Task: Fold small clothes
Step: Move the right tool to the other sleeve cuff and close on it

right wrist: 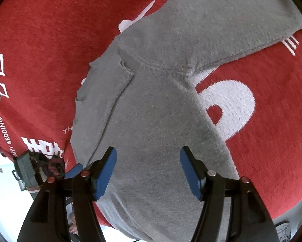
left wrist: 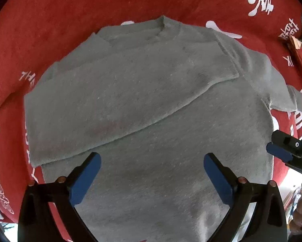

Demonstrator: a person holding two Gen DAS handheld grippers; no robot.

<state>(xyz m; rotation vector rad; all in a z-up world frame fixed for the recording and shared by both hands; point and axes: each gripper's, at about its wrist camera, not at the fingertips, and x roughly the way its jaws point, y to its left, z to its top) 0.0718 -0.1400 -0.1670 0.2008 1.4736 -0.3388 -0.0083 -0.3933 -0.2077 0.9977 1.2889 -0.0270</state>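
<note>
Overhead, fuzzy grey sweater, sleeve-folded.

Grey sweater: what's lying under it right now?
The grey sweater lies on a red cloth printed with white lettering, which shows all around its edges. One sleeve is folded across the chest. Whatever the cloth covers cannot be seen, nor the print beneath the sweater.

Fig. 1. Parts I cannot make out from either wrist view.
The grey sweater's hem runs off my lower edge; the red cloth's white lettering is cropped; small objects past the cloth's edge stay unidentifiable.
</note>
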